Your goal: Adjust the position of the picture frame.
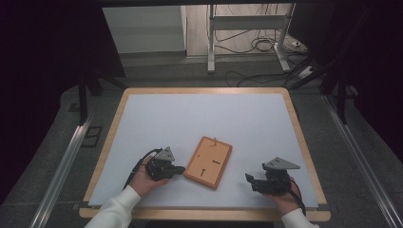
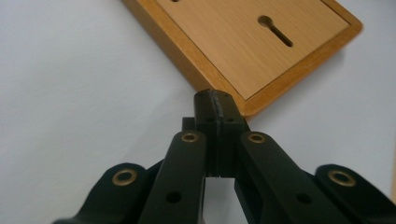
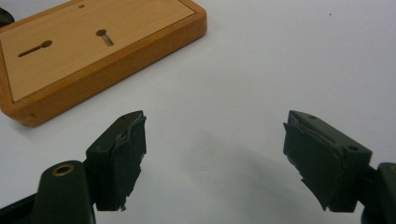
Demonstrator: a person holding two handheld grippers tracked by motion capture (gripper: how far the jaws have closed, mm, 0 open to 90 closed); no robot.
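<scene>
A flat wooden board (image 1: 208, 162) with a raised rim and keyhole-shaped slots lies on the white table top, near the front middle. My left gripper (image 1: 179, 169) rests just left of the board, shut with nothing between its jaws; in the left gripper view its tips (image 2: 216, 100) sit close to the board's rim (image 2: 219, 79). My right gripper (image 1: 249, 180) sits to the right of the board, a short way off, open and empty. The right gripper view shows its two pads (image 3: 126, 154) spread wide over bare table, with the board (image 3: 88, 51) at upper left.
The white table top (image 1: 199, 118) has a wooden border (image 1: 204, 90). Beyond the far edge stand a metal frame's legs (image 1: 211, 42) and loose cables (image 1: 252, 45) on the floor. Metal rails (image 1: 62, 166) run along both sides of the table.
</scene>
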